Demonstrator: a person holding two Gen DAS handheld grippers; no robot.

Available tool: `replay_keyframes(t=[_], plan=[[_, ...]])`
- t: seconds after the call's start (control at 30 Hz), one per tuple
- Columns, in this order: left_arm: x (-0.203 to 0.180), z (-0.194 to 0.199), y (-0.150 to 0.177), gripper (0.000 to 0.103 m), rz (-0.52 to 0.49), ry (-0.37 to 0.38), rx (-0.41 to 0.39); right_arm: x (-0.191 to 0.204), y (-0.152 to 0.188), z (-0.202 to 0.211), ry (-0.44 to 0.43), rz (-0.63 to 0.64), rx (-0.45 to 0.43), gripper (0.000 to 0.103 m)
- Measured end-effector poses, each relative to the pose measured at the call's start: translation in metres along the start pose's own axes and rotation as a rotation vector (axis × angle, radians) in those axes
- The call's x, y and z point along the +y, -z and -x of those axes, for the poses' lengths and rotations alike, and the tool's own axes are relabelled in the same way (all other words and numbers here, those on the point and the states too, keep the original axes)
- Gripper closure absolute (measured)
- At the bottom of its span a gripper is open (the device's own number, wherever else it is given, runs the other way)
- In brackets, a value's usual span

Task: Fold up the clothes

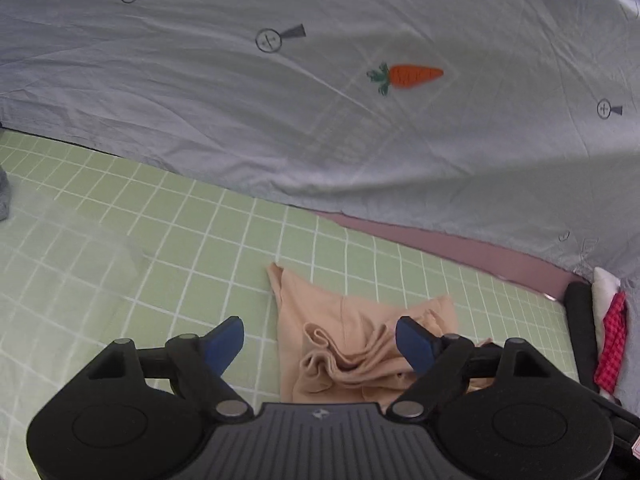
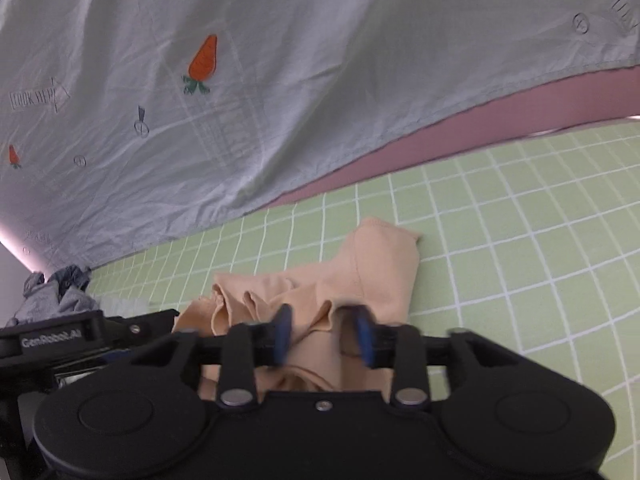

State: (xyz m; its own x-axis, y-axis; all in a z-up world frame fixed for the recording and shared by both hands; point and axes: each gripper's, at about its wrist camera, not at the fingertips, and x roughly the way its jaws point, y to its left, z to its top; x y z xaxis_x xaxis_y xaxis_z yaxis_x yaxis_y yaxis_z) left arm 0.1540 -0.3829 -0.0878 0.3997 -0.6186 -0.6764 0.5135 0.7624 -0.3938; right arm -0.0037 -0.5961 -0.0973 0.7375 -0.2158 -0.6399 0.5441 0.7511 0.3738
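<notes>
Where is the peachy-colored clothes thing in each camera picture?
Left wrist view: the peach garment lies bunched at bottom center on the green checked sheet, between the wide-open fingers of the left gripper.
Right wrist view: it is at lower center, with the right gripper reaching into its folds.
Shared landmark: the orange carrot on the gray cloth shows in both views.

"GenRobot.AI", seemingly, on left tool [image 2: 52, 338]

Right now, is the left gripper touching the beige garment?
Apart, as far as the left wrist view shows: the left gripper hangs with its jaws spread wide over the beige garment, with neither blue pad pressing into the cloth.
</notes>
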Motion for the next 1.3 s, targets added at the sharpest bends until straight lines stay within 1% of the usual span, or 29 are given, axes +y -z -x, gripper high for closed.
replay_keyframes(t=[0.03, 0.07, 0.13, 0.2, 0.3, 0.43, 0.47, 0.5, 0.53, 0.57, 0.6, 0.63, 0.67, 0.7, 0.77, 0.8, 0.87, 0.9, 0.93, 1.0, 1.03, 1.07, 1.1, 1.2, 1.23, 1.3], plan=[[0.005, 0.002, 0.0, 0.019, 0.019, 0.008, 0.002, 0.001, -0.001, 0.01, 0.023, 0.008, -0.048, 0.012], [0.01, 0.002, 0.003, 0.019, 0.037, 0.007, 0.015, 0.001, -0.001, 0.016, 0.036, 0.021, -0.06, 0.016], [0.021, 0.001, 0.008, 0.019, 0.074, 0.003, 0.044, 0.001, 0.0, 0.023, 0.052, 0.041, -0.06, 0.016], [0.025, -0.006, 0.016, 0.019, 0.077, -0.009, 0.091, 0.0, 0.003, 0.02, 0.051, 0.048, -0.033, 0.016], [0.022, -0.021, 0.03, 0.019, 0.053, -0.007, 0.136, -0.003, 0.006, 0.009, 0.038, 0.042, 0.022, 0.016], [0.018, -0.046, 0.033, 0.02, 0.039, -0.031, 0.151, -0.009, 0.008, -0.019, 0.037, 0.018, 0.07, 0.016], [0.016, -0.054, 0.03, 0.021, 0.04, -0.029, 0.155, -0.012, 0.008, -0.027, 0.023, 0.007, 0.082, 0.018], [0.014, -0.061, 0.027, 0.022, 0.038, -0.027, 0.162, -0.015, 0.006, -0.034, 0.006, -0.005, 0.094, 0.024], [0.012, -0.068, 0.024, 0.028, 0.029, -0.024, 0.165, -0.018, 0.005, -0.041, -0.01, -0.017, 0.107, 0.027], [0.01, -0.074, 0.021, 0.032, 0.017, -0.021, 0.169, -0.021, 0.004, -0.046, -0.015, -0.018, 0.11, 0.039], [0.01, -0.078, 0.018, 0.044, 0.009, -0.015, 0.166, -0.023, 0.002, -0.051, -0.017, -0.016, 0.112, 0.05], [0.01, -0.082, 0.015, 0.055, 0.001, -0.008, 0.163, -0.026, 0.0, -0.055, -0.02, -0.014, 0.114, 0.054], [0.012, -0.084, 0.011, 0.062, 0.005, 0.009, 0.161, -0.03, -0.002, -0.058, -0.02, -0.029, 0.108, 0.06], [0.015, -0.086, 0.007, 0.07, 0.026, 0.027, 0.163, -0.039, -0.005, -0.058, -0.024, -0.071, 0.092, 0.061], [0.022, -0.085, 0.002, 0.07, 0.086, 0.022, 0.152, -0.054, -0.009, -0.056, -0.02, -0.154, 0.068, 0.06], [0.025, -0.083, 0.001, 0.067, 0.112, 0.014, 0.143, -0.06, -0.009, -0.054, -0.013, -0.18, 0.06, 0.06], [0.031, -0.079, -0.001, 0.066, 0.163, -0.003, 0.125, -0.066, -0.01, -0.052, 0.003, -0.21, 0.048, 0.057], [0.033, -0.076, 0.0, 0.059, 0.181, -0.005, 0.128, -0.065, -0.009, -0.05, 0.011, -0.212, 0.048, 0.054], [0.034, -0.074, 0.001, 0.049, 0.199, -0.007, 0.131, -0.064, -0.008, -0.048, 0.013, -0.22, 0.047, 0.051], [0.036, -0.07, 0.007, 0.04, 0.22, 0.012, 0.155, -0.064, -0.004, -0.044, -0.005, -0.256, 0.046, 0.035], [0.037, -0.069, 0.011, 0.037, 0.229, 0.027, 0.168, -0.063, -0.002, -0.043, -0.021, -0.269, 0.05, 0.032], [0.037, -0.068, 0.015, 0.036, 0.236, 0.04, 0.177, -0.061, 0.001, -0.044, -0.032, -0.271, 0.061, 0.028], [0.037, -0.068, 0.019, 0.036, 0.242, 0.053, 0.187, -0.06, 0.003, -0.045, -0.043, -0.271, 0.074, 0.027], [0.028, -0.069, 0.024, 0.035, 0.21, 0.063, 0.189, -0.05, 0.011, -0.054, -0.044, -0.234, 0.132, 0.027], [0.025, -0.069, 0.026, 0.035, 0.199, 0.065, 0.189, -0.048, 0.013, -0.056, -0.047, -0.227, 0.138, 0.027], [0.02, -0.072, 0.027, 0.036, 0.176, 0.081, 0.194, -0.041, 0.015, -0.058, -0.07, -0.202, 0.153, 0.023]])
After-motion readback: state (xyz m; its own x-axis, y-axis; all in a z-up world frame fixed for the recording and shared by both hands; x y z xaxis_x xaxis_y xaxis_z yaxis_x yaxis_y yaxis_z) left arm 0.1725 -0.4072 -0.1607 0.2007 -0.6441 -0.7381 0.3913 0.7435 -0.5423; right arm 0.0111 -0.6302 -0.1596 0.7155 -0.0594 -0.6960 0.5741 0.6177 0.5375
